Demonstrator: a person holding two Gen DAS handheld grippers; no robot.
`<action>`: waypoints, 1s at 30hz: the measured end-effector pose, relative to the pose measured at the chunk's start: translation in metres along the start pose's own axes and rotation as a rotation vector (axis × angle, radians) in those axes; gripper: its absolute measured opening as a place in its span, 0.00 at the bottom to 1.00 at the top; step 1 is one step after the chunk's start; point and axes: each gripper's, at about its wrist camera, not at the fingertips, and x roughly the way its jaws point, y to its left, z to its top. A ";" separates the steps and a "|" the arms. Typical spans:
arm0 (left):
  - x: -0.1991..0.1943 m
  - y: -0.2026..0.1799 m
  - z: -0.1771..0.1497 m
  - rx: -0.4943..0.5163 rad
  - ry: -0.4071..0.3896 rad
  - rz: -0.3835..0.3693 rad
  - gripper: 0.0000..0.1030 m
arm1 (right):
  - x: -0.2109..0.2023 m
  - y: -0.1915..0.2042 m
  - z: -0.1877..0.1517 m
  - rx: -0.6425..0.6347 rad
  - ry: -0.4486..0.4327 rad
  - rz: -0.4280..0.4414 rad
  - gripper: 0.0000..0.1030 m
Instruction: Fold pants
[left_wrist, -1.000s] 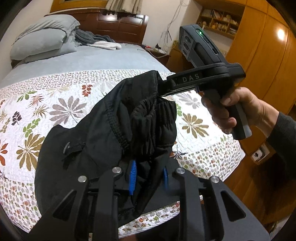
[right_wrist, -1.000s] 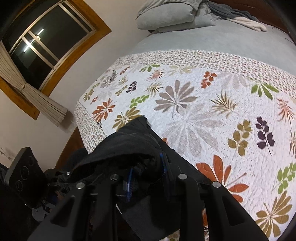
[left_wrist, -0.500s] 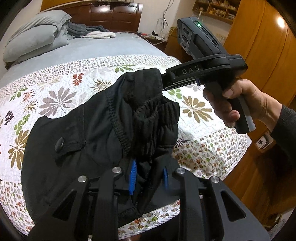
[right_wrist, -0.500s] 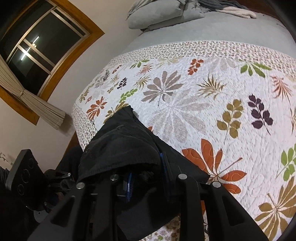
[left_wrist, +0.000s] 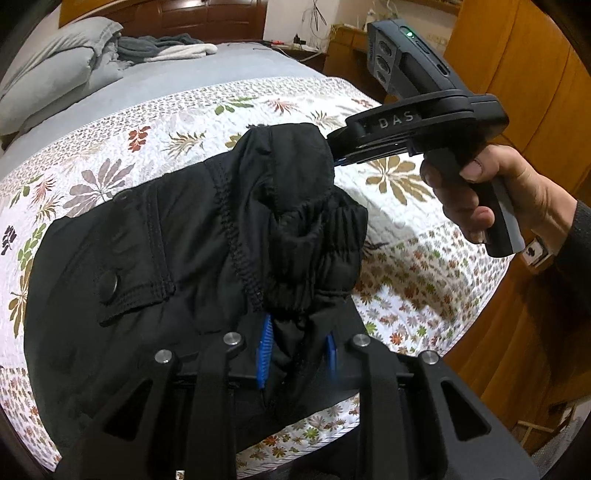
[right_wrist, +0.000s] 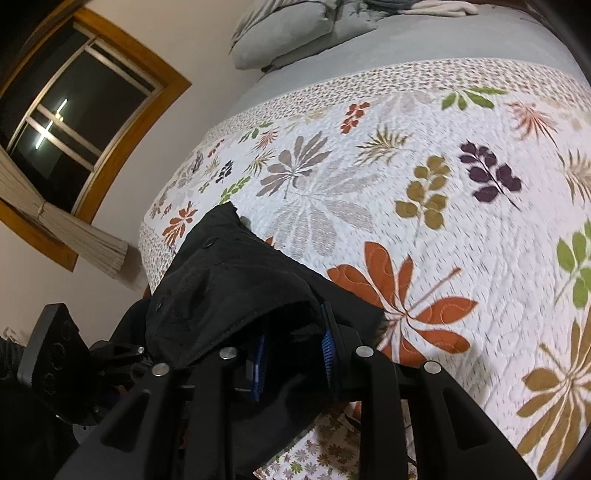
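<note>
Left wrist view: black pants (left_wrist: 192, 236) held up over the flowered quilt (left_wrist: 402, 258), waistband bunched at the near end, one part already lying on the bed on the left. Pinched tight by the left gripper (left_wrist: 295, 354) at the stretchy waistband, blue pads (left_wrist: 263, 354) squeezing cloth between them. Pinched too by the right gripper (left_wrist: 334, 155) at the far top corner, jaws closed on that bit of cloth, with a hand (left_wrist: 491, 199) around its grip. Right wrist view: same black pants (right_wrist: 236, 288) draped over the right gripper (right_wrist: 291, 354), cloth between its blue pads, quilt (right_wrist: 443, 221) spread wide behind. Probably the laying-out step, not yet a fold. Next move likely calls for pulling the two held spots apart to get the waistband straight, then lowering it flat. Lots of open quilt toward the gray sheet (left_wrist: 184, 79) and gray pillows (left_wrist: 55, 81). Bed edge close on the near side and the right, so better to move in toward the middle. Wooden wardrobe (left_wrist: 517, 55) close behind the hand; window (right_wrist: 66, 122) off to the left side.
</note>
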 end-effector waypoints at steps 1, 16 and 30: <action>0.002 -0.001 0.000 0.005 0.007 0.003 0.22 | 0.000 -0.003 -0.003 0.011 -0.005 0.002 0.26; 0.012 0.006 -0.003 -0.114 0.031 -0.247 0.76 | -0.050 -0.019 -0.037 0.155 -0.173 -0.034 0.26; -0.049 0.096 -0.015 -0.388 -0.080 -0.352 0.86 | 0.000 0.013 -0.033 0.212 -0.184 -0.054 0.22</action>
